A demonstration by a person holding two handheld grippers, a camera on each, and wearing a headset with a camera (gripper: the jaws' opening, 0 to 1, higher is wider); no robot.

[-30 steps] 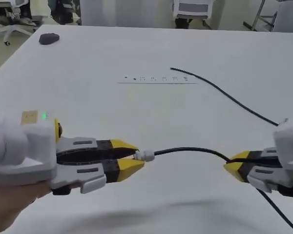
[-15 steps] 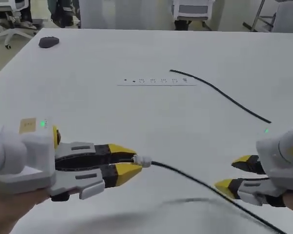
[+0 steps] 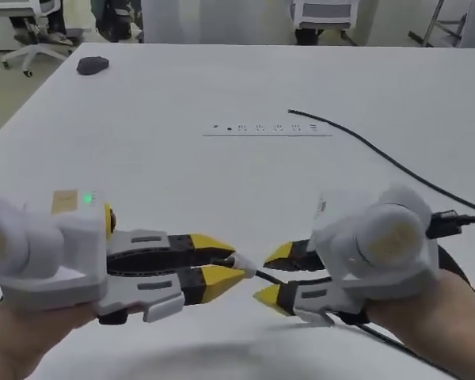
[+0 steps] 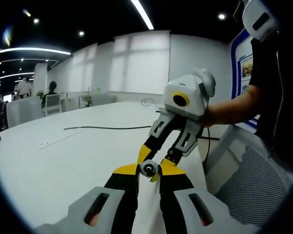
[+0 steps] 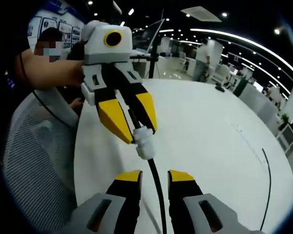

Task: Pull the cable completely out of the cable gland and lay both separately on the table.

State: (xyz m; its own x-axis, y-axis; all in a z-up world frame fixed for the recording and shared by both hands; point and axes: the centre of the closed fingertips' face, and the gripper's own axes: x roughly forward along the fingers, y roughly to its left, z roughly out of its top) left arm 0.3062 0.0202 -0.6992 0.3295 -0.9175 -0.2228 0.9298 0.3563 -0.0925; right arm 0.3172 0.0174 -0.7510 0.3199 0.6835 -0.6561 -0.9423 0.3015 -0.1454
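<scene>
My left gripper [image 3: 231, 261] is shut on the white cable gland [image 3: 242, 262], held just above the white table [image 3: 142, 158]. A black cable [image 3: 263, 276] leaves the gland toward the right. My right gripper [image 3: 271, 275] is open right beside the gland, one jaw on each side of the cable without pinching it. In the right gripper view the cable [image 5: 155, 183] runs up between my open jaws to the gland [image 5: 143, 141]. In the left gripper view the gland [image 4: 149, 168] sits between my own yellow tips, with the other gripper's open jaws just behind it.
A white power strip [image 3: 269, 128] lies flat at mid-table. A long black cable [image 3: 380, 154] runs from it to the right edge. A dark mouse [image 3: 93, 65] sits at the far left corner. Office chairs [image 3: 32, 36] stand beyond the table.
My right gripper let go of the cable, opened, and moved left until its jaws straddle the cable next to the gland. The left gripper kept its hold on the gland.
</scene>
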